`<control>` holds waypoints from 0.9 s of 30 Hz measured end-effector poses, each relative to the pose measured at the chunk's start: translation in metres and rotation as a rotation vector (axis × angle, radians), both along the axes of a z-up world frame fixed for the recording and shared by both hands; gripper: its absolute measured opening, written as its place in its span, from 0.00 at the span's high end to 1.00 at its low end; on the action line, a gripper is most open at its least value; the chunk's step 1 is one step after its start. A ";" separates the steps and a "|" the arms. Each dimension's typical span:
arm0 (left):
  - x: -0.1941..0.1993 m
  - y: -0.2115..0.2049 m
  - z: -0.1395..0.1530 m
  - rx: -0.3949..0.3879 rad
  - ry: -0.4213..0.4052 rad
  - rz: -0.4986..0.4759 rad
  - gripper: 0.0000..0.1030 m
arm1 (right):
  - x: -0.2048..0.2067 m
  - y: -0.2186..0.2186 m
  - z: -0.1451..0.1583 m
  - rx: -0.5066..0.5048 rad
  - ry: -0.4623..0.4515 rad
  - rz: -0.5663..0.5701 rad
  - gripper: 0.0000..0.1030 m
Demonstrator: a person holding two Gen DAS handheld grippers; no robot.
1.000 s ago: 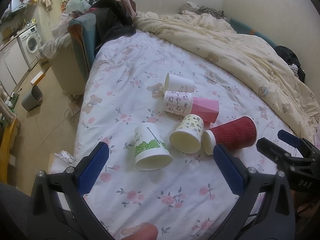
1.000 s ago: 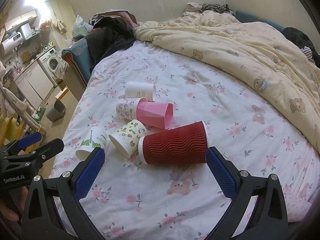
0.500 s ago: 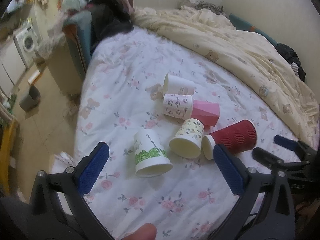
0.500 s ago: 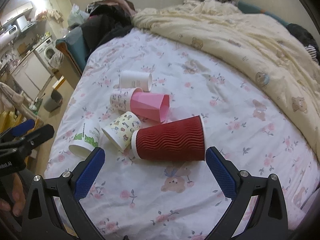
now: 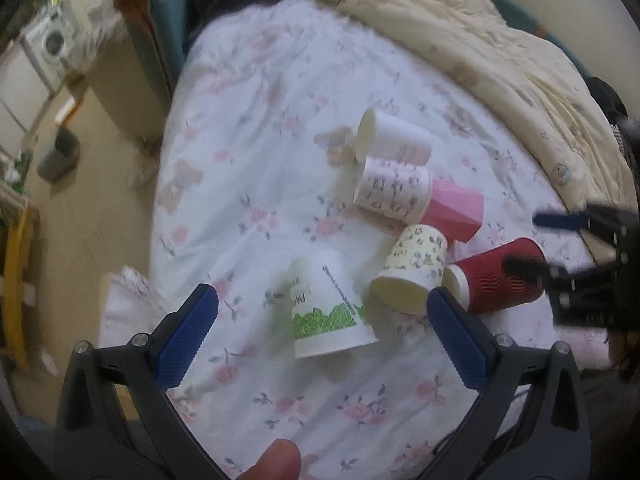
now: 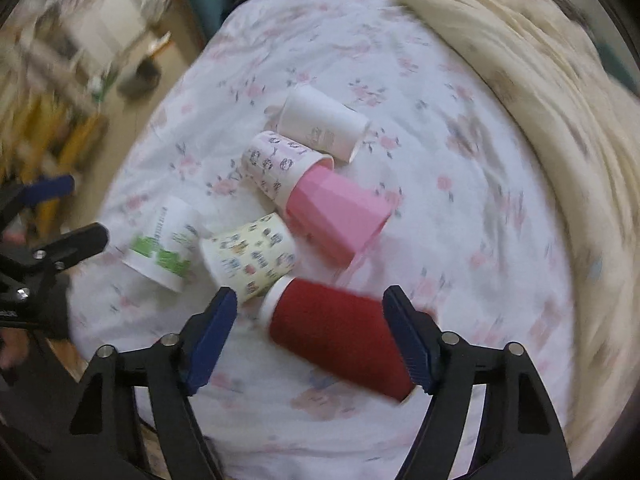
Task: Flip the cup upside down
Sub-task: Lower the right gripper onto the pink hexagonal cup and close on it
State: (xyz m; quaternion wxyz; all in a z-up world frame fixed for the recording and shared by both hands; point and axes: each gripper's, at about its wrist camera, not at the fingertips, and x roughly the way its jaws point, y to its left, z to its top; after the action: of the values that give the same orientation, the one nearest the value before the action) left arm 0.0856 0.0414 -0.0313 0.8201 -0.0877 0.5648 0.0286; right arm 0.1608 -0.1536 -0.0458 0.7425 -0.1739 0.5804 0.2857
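Several paper cups lie on a floral bed sheet (image 5: pixel 260 128). A white cup with a green band (image 5: pixel 328 308) stands mouth down between my open left gripper's (image 5: pixel 320 336) fingers; it also shows in the right wrist view (image 6: pixel 164 244). A dark red ribbed cup (image 6: pixel 340 336) lies on its side between the blue pads of my open right gripper (image 6: pixel 308 336); it also shows in the left wrist view (image 5: pixel 500 280). A yellow patterned cup (image 6: pixel 252 256), a pink cup (image 6: pixel 336 216), a pink-print cup (image 6: pixel 280 164) and a plain white cup (image 6: pixel 320 124) lie on their sides beyond.
A cream duvet (image 5: pixel 500 60) is bunched along the bed's far and right side. The bed's left edge drops to the floor, with a grey bin (image 5: pixel 60 156) and a washing machine (image 5: pixel 52 44) there. Both views are motion-blurred.
Both grippers moved forward and down toward the cups. The red cup now sits between the right gripper's pads and the green-band cup between the left's. The cups have not moved.
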 end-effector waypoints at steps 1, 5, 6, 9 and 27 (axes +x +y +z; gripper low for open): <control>0.001 0.001 -0.004 -0.013 0.020 0.010 0.00 | 0.007 0.006 -0.002 -0.039 -0.002 0.040 0.28; 0.004 0.007 -0.009 -0.053 0.042 0.050 0.00 | 0.031 0.027 -0.026 -0.182 0.045 0.198 0.28; 0.005 0.007 -0.009 -0.050 0.044 0.050 0.00 | 0.036 0.031 -0.033 -0.215 0.057 0.224 0.28; 0.005 0.006 -0.009 -0.065 0.050 0.055 0.00 | 0.045 0.044 -0.054 -0.315 0.063 0.311 0.28; 0.003 0.017 -0.006 -0.116 0.031 0.095 0.00 | 0.055 0.052 -0.089 -0.445 0.035 0.474 0.33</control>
State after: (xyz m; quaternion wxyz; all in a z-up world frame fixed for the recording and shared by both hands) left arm 0.0882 0.0582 -0.0377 0.8024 -0.1615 0.5733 0.0359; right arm 0.2162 -0.1015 -0.1348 0.5892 -0.4573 0.5845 0.3195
